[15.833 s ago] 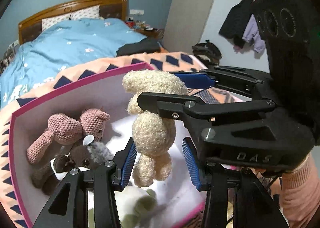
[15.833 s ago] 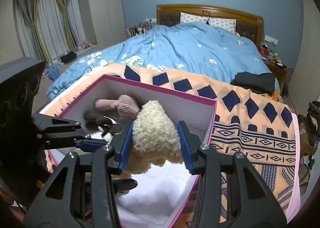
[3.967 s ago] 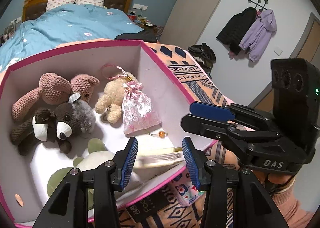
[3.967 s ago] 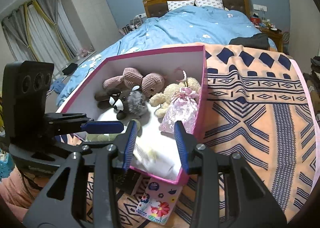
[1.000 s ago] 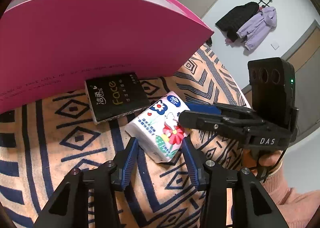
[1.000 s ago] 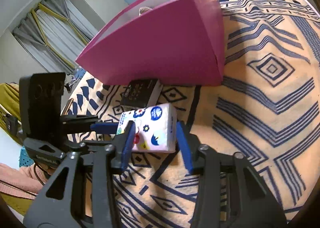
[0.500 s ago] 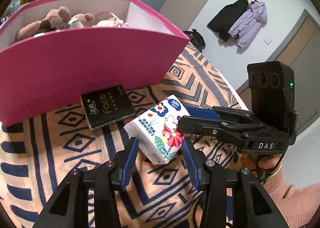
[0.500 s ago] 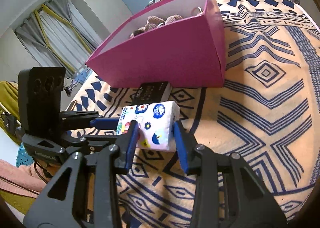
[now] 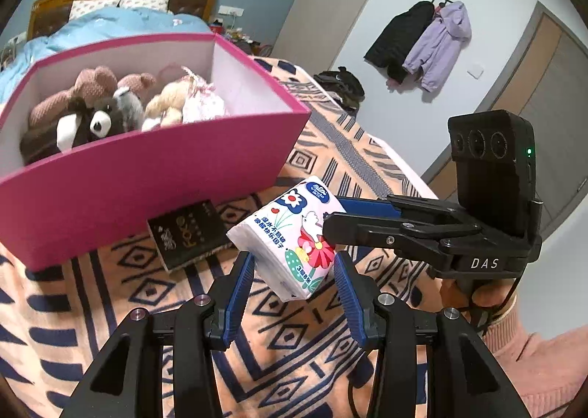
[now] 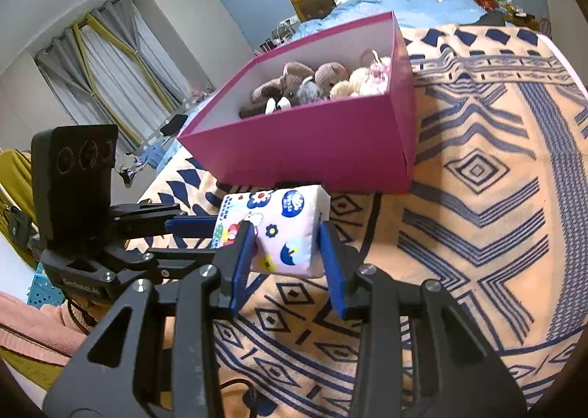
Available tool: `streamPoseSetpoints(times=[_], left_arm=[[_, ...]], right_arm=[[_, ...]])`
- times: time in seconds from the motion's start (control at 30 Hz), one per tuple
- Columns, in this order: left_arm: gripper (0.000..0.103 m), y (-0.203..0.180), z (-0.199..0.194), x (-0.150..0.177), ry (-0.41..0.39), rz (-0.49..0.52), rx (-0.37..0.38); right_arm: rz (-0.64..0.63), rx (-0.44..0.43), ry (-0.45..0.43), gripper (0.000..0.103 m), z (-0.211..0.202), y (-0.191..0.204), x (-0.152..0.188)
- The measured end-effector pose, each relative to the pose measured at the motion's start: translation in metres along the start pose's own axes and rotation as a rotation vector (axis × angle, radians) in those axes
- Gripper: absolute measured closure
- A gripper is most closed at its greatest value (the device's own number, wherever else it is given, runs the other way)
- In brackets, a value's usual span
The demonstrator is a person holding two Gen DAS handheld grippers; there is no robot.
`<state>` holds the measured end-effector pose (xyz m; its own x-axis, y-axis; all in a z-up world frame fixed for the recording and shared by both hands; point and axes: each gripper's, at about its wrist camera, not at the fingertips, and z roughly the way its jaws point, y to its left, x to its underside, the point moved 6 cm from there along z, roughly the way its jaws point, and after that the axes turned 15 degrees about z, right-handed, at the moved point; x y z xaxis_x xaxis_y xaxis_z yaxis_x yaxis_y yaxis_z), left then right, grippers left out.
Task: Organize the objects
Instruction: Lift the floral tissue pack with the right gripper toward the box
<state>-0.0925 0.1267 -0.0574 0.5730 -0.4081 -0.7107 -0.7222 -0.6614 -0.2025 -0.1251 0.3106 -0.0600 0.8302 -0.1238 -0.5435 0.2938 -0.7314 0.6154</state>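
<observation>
A: Grippers? Where's the tissue pack (image 9: 294, 238)?
B: Left gripper (image 9: 292, 284) and right gripper (image 10: 286, 252) both clamp it, lifted above the blanket (image 10: 477, 219).
A: Beyond it?
B: Black packet (image 9: 189, 234), then pink box (image 9: 147, 168) holding plush toys (image 9: 95, 105).

floral tissue pack (image 9: 294, 234), tilted, above blanket

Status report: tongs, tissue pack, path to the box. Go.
Left tongs and right tongs both shut on tissue pack, clear of the blanket. Pink box ahead, open. Black packet lies beside it.
</observation>
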Motion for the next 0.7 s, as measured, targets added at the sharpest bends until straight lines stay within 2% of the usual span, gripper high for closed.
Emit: streamPoseSetpoints(times=[0.7], left_arm=[[0.058,-0.001,-0.019,-0.033,-0.064,0.056,-0.043]], right_arm=[[-0.04,-0.017,-0.062,0.063,-0.016,0.019,-0.02]])
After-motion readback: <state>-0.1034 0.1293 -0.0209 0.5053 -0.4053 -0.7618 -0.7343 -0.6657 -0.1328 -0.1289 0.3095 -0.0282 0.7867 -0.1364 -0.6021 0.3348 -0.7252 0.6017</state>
